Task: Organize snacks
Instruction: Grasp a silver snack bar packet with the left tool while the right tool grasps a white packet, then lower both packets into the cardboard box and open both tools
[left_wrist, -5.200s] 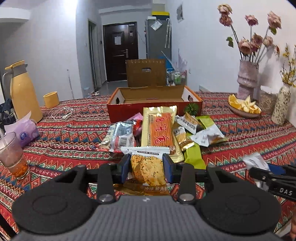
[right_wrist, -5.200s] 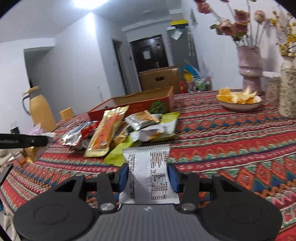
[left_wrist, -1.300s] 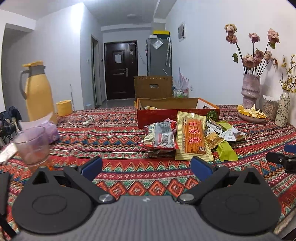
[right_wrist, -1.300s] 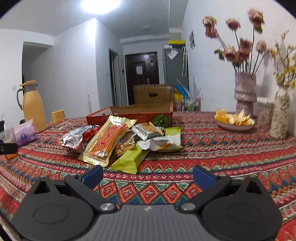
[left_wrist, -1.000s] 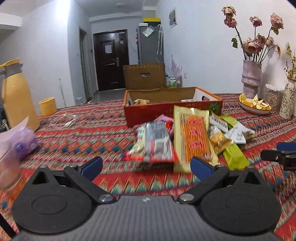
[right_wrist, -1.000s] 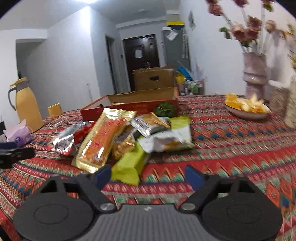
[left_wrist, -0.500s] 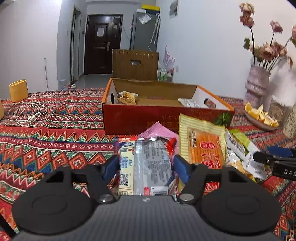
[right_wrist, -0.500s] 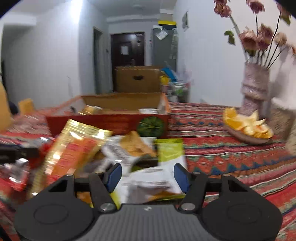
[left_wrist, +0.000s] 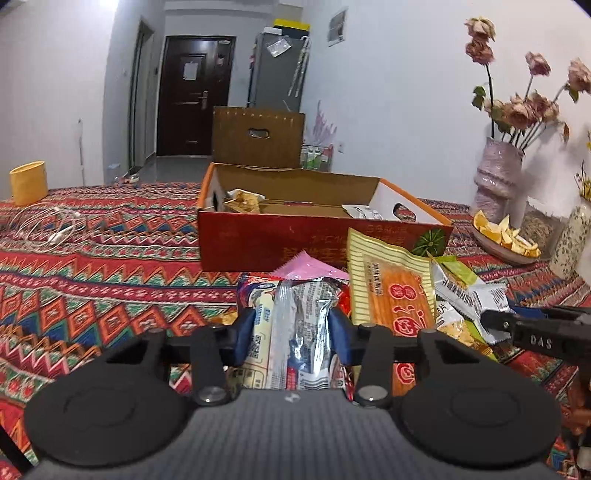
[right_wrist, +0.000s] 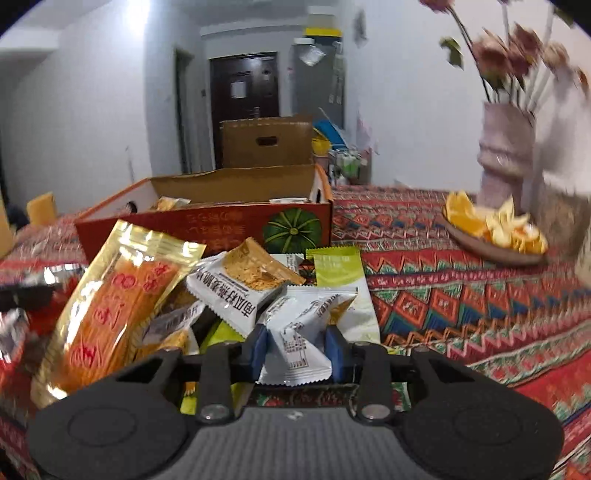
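Note:
A pile of snack packets lies on the patterned tablecloth in front of an open red cardboard box (left_wrist: 280, 240), which also shows in the right wrist view (right_wrist: 207, 221). My left gripper (left_wrist: 291, 334) is shut on a silver foil snack packet (left_wrist: 299, 332) at the pile's left side. My right gripper (right_wrist: 297, 349) is shut on a white snack packet (right_wrist: 301, 339) at the pile's right side. A long gold packet of orange sticks (left_wrist: 391, 291) lies between them, and it shows in the right wrist view (right_wrist: 110, 306). The box holds a few packets (left_wrist: 242, 201).
A dish of orange slices (left_wrist: 504, 240) and a pink vase of dried flowers (left_wrist: 495, 184) stand at the right. A yellow cup (left_wrist: 27, 182) and a white cable (left_wrist: 48, 227) are at the far left. A brown carton (left_wrist: 256, 136) stands behind the table.
Both grippers were open 1.3 s ago; they moved forward into the pile and closed, the left on the silver packet, the right on the white packet.

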